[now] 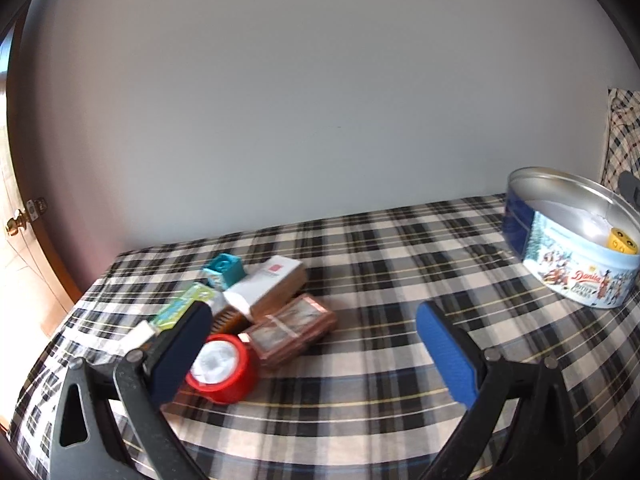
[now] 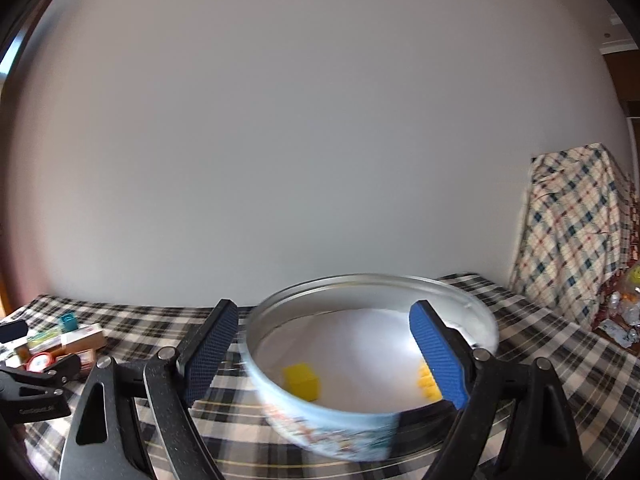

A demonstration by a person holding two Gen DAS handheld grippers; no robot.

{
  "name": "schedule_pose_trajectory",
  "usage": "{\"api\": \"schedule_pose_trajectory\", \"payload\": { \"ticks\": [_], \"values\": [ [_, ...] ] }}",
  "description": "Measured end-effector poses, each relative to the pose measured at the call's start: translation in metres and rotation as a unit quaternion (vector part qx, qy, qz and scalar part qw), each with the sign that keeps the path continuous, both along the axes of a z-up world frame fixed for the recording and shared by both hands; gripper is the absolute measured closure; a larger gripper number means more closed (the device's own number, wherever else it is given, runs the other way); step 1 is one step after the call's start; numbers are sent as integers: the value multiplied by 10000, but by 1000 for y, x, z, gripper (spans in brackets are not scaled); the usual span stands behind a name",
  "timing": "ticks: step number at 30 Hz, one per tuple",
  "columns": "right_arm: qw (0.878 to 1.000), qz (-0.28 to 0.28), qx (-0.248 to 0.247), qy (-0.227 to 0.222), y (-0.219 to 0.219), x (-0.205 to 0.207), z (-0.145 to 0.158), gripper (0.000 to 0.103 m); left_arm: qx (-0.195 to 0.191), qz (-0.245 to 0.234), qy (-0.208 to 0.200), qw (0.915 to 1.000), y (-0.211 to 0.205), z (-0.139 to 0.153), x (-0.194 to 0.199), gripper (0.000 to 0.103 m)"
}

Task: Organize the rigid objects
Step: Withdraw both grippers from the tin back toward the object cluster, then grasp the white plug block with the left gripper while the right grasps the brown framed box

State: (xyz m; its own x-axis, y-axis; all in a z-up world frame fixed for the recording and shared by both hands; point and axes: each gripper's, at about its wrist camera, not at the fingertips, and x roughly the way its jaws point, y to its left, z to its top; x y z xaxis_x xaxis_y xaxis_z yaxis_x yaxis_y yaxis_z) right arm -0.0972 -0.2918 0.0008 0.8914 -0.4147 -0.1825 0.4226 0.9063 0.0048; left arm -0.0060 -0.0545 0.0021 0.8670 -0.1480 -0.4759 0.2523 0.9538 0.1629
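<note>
A plain pale wall (image 1: 304, 92) fills most of both views, evenly lit by soft daylight. Below it runs a surface (image 1: 400, 280) covered in black, white and beige plaid cloth. At the far left stands a wooden door (image 1: 52, 256) with a brass knob (image 1: 18, 222). To the right, something draped in plaid fabric (image 2: 576, 232) stands against the wall.

Tablecloth (image 1: 380, 264) black, white and beige plaid with thin yellow lines. Cookie tin (image 1: 576, 264) silver inside, dark blue and pale blue outside with a winter scene and red script. Yellow blocks (image 2: 302, 380) in it. Red-rimmed round lid (image 1: 222, 368) with white centre, copper-brown box (image 1: 292, 332), white box (image 1: 264, 284) with a red square, teal block (image 1: 224, 268). Gripper pads (image 1: 446, 356) blue on black arms. Wall (image 1: 320, 100) plain grey-white.
</note>
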Motion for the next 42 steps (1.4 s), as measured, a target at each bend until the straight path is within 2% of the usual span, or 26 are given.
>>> {"api": "schedule_pose_trajectory", "payload": {
  "ticks": [10, 18, 25, 33, 37, 40, 42],
  "values": [
    [9959, 843, 259, 225, 69, 37, -8, 14, -74, 240, 173, 9995, 55, -6, 19, 0],
    [9892, 1367, 288, 446, 120, 59, -15, 14, -20, 388, 277, 9989, 101, -12, 31, 0],
    [9772, 1874, 573, 821, 150, 86, -22, 14, 83, 628, 444, 9970, 135, -18, 43, 0],
    [9552, 2360, 638, 1666, 179, 114, -36, 14, 144, 811, 999, 9916, 166, -32, 57, 0],
    [9431, 2479, 621, 2129, 187, 125, -44, 14, -177, 616, 1412, 9879, 176, -39, 63, 0],
    [9373, 2522, 778, 2278, 185, 131, -50, 25, -354, 478, 1716, 9834, 176, -44, 67, 0],
    [9370, 2485, 884, 2293, 180, 131, -52, 27, -294, 396, 1769, 9830, 171, -47, 66, 0]
  ]
}}
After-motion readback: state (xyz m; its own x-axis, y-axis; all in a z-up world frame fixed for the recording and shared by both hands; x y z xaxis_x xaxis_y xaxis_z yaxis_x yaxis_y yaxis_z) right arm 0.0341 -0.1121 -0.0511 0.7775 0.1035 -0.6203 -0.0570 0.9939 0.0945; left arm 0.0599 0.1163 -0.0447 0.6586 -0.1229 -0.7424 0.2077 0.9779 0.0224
